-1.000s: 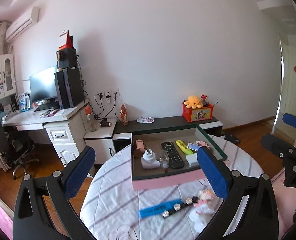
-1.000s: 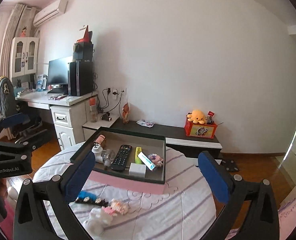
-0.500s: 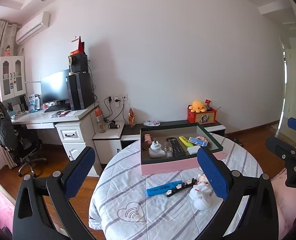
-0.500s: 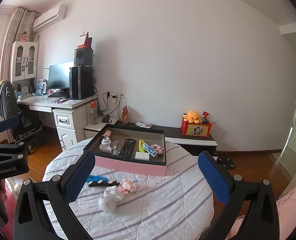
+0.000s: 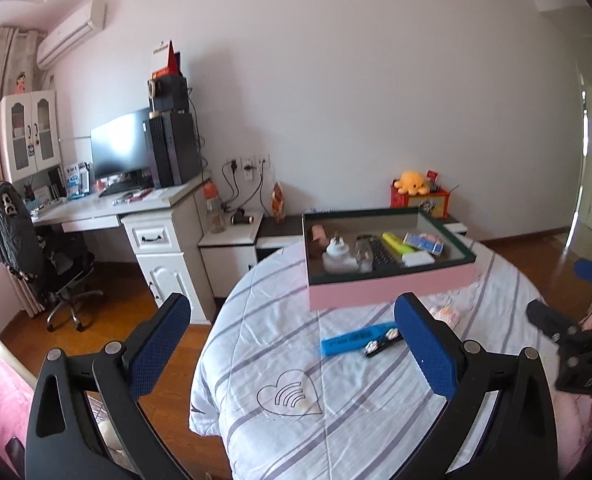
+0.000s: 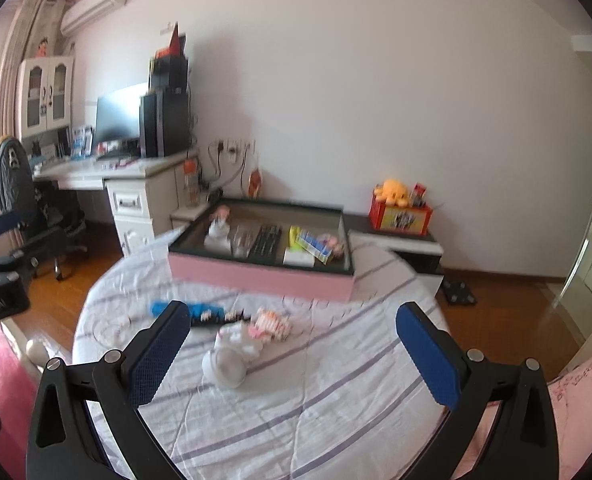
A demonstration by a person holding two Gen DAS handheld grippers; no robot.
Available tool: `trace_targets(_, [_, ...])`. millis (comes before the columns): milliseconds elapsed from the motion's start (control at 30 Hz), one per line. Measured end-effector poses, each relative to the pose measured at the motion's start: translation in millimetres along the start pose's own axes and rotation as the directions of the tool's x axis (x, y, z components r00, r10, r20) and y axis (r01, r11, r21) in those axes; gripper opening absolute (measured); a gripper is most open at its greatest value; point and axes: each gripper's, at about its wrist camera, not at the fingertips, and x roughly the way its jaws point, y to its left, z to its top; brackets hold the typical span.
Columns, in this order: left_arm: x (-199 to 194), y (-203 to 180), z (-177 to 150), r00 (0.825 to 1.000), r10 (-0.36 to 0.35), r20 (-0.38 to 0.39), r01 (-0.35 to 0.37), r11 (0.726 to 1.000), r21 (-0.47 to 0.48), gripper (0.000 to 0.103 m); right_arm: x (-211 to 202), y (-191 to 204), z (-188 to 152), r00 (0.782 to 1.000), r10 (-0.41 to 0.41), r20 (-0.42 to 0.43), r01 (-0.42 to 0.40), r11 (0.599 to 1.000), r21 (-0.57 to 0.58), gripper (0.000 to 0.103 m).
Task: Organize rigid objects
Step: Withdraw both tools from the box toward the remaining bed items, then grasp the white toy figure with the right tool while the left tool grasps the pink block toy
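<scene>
Pink box (image 5: 388,292) at frame centre partly filled; blue strip (image 5: 356,345) and white toy (image 6: 232,354) left on bench (image 5: 296,420). Both hand-held grippers (image 5: 292,352) (image 6: 296,354) held apart, nothing gripped.

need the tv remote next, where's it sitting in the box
In the left wrist view, the black remote lies in the middle of the pink box, between the clear bottle and the yellow highlighter.

Soft daylight fills the room; the right wrist view is motion-blurred, and both fisheye edges curve darkly.
</scene>
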Motion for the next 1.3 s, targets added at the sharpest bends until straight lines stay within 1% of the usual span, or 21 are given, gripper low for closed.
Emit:
trace_targets(133, [17.8, 0.5, -10.1, 0.999, -0.012, -0.049, 0.012, 1.000, 0.004, 0.103, 30.3, 7.6, -16.8, 0.997, 0.028, -0.075, -0.028, 1.000, 0.010, 0.103])
trace_targets(167, [24.1, -0.6, -13.5, 0.998, -0.014, -0.067, 0.015, 1.000, 0.012, 0.103, 40.8, 10.7, -22.0, 0.994, 0.040, -0.105, -0.039, 0.999, 0.014, 0.103])
trace_targets(300, [43.9, -4.0, -25.4, 0.993, -0.012, -0.121, 0.016, 0.999, 0.032, 0.103, 74.7, 20.7, -37.7, 0.982, 0.059, -0.179, -0.058, 0.998, 0.014, 0.103])
trace_targets(500, [68.1, -8.0, -38.4, 0.982, -0.023, -0.186, 0.033, 0.998, 0.053, 0.103, 111.0, 28.0, -48.2, 0.967, 0.090, -0.237, -0.084, 0.996, 0.034, 0.103])
trace_targets(567, [75.4, -11.0, -42.8, 0.979, -0.029, -0.204, 0.043, 0.997, 0.064, 0.103, 121.6, 27.8, -50.9, 0.960, 0.117, -0.254, -0.106, 0.993, 0.056, 0.102])
trace_targets(600, [78.1, -12.4, -44.9, 0.977, -0.033, -0.213, 0.049, 0.996, 0.069, 0.103, 125.3, 28.0, -52.5, 0.957, 0.128, -0.261, -0.116, 0.991, 0.063, 0.095])
trace_targets(633, [82.4, -15.0, -46.9, 0.974, -0.039, -0.224, 0.057, 0.995, 0.077, 0.103, 128.5, 27.9, -54.3, 0.953, 0.139, -0.268, -0.126, 0.990, 0.067, 0.084])
trace_targets(667, [84.5, -16.3, -47.5, 0.972, -0.041, -0.230, 0.061, 0.995, 0.080, 0.103, 132.1, 26.8, -56.7, 0.946, 0.166, -0.279, -0.151, 0.986, 0.076, 0.078])
trace_targets(700, [87.0, -18.1, -48.3, 0.971, -0.044, -0.236, 0.065, 0.995, 0.082, 0.103, 133.7, 26.1, -58.4, 0.941, 0.186, -0.282, -0.169, 0.982, 0.083, 0.061])
trace_targets(733, [89.7, -20.3, -49.1, 0.969, -0.049, -0.244, 0.072, 0.994, 0.083, 0.103, 134.6, 24.7, -59.7, 0.938, 0.197, -0.285, -0.178, 0.980, 0.089, 0.060])
trace_targets(833, [97.2, -29.6, -50.7, 0.961, -0.083, -0.264, 0.109, 0.991, 0.083, 0.103, 131.0, 19.8, -61.6, 0.938, 0.197, -0.284, -0.187, 0.980, 0.061, 0.060])
trace_targets(933, [104.4, -45.6, -52.2, 0.951, -0.127, -0.283, 0.157, 0.984, 0.086, 0.103, 125.7, 5.1, -61.0, 0.946, 0.166, -0.278, -0.158, 0.986, 0.052, 0.060])
trace_targets(967, [107.5, -53.4, -53.6, 0.944, -0.151, -0.293, 0.183, 0.979, 0.085, 0.103, 124.0, -2.0, -61.2, 0.950, 0.149, -0.275, -0.141, 0.989, 0.048, 0.060])
trace_targets(1133, [119.1, -84.1, -57.4, 0.920, -0.202, -0.335, 0.240, 0.968, 0.077, 0.103, 118.6, -37.2, -60.2, 0.958, 0.101, -0.269, -0.088, 0.994, 0.061, 0.060])
trace_targets(1200, [121.7, -94.5, -57.1, 0.913, -0.227, -0.338, 0.257, 0.965, 0.047, 0.103, 117.3, -50.9, -60.5, 0.960, 0.085, -0.266, -0.070, 0.995, 0.066, 0.060])
trace_targets(1233, [124.1, -100.6, -56.1, 0.904, -0.250, -0.347, 0.273, 0.962, 0.017, 0.103, 119.2, -56.9, -60.1, 0.960, 0.084, -0.267, -0.067, 0.995, 0.070, 0.060])
trace_targets(1300, [128.1, -109.4, -54.2, 0.894, -0.269, -0.359, 0.280, 0.960, -0.021, 0.103, 119.5, -68.6, -61.1, 0.961, 0.082, -0.265, -0.062, 0.995, 0.082, 0.060])
